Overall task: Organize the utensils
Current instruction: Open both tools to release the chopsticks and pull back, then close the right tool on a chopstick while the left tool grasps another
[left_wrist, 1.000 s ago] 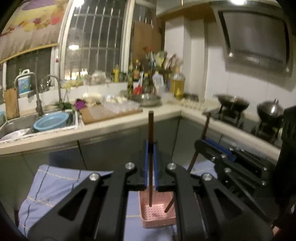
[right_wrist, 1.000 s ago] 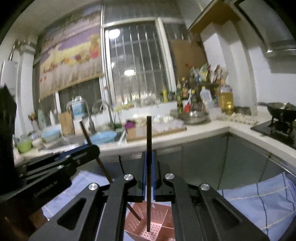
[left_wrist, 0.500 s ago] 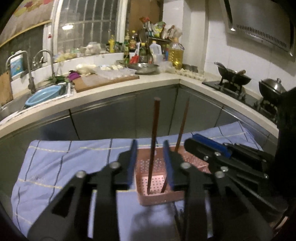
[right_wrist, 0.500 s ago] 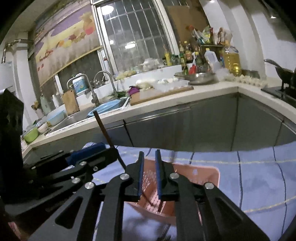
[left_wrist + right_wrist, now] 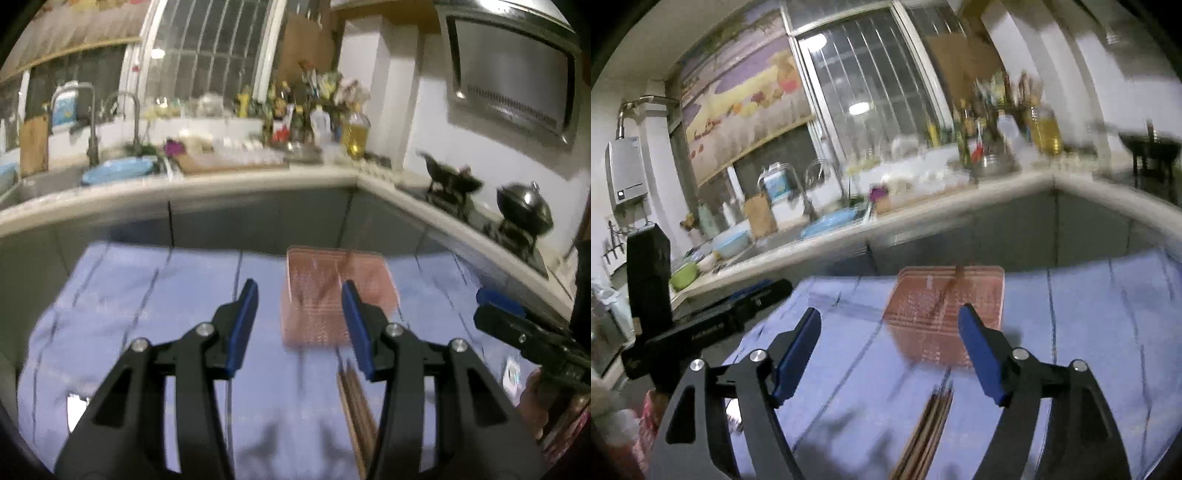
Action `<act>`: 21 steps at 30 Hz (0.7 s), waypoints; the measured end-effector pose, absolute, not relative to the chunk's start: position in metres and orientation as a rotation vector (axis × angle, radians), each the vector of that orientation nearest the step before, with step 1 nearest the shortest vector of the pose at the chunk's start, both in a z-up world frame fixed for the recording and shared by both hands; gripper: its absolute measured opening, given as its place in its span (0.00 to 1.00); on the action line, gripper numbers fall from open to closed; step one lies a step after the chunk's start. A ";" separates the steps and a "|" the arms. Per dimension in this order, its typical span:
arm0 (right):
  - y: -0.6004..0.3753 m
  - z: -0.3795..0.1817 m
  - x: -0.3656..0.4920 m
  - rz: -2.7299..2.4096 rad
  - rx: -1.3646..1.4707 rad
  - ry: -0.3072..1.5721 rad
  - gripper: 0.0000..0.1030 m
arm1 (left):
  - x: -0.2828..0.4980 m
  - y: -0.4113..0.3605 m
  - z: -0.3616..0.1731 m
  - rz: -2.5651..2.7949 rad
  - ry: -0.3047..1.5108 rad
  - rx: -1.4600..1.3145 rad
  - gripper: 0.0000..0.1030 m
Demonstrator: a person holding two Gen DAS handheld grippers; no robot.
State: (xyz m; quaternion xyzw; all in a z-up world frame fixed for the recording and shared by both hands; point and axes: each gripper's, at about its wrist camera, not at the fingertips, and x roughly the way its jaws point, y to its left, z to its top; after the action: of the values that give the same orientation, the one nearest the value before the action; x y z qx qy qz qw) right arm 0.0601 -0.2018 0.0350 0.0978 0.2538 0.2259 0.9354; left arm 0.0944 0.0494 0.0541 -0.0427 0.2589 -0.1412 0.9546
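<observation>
Both claws opening, nothing between them — left claw [image 5: 299, 325], right claw [image 5: 888, 349]. Loose chopsticks [image 5: 929, 424] on the tabletop: light, stiff, slick — pinch mid-shaft.

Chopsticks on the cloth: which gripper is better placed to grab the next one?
Probably right. The chopstick bundle lies between the right gripper's opening, empty fingers. In the left view the bundle sits under the left gripper's right-hand finger, off centre. It is close, though.

A table is covered by a blue striped cloth [image 5: 155, 295]. A pink perforated basket [image 5: 332, 295] is set on the cloth, and a bundle of brown chopsticks [image 5: 927, 428] is laid flat just in front of the basket.
</observation>
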 end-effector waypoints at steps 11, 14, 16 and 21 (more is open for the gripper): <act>-0.192 -0.112 0.001 0.339 0.181 0.920 0.23 | 0.036 0.014 -0.079 -0.416 0.855 -0.019 0.42; -0.185 -0.122 -0.005 0.338 0.150 0.951 0.23 | 0.029 0.002 -0.092 -0.436 0.887 -0.010 0.42; -0.181 -0.126 -0.007 0.339 0.136 0.961 0.23 | 0.027 -0.006 -0.101 -0.432 0.909 0.004 0.42; -0.177 -0.135 -0.014 0.326 0.108 0.967 0.23 | 0.024 -0.016 -0.114 -0.411 0.941 0.040 0.42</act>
State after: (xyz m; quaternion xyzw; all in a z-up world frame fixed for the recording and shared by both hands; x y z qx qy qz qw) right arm -0.0135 -0.1767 -0.1350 0.0515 0.4625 0.1557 0.8713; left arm 0.0238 -0.0162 -0.1142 0.0191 0.4499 -0.1966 0.8710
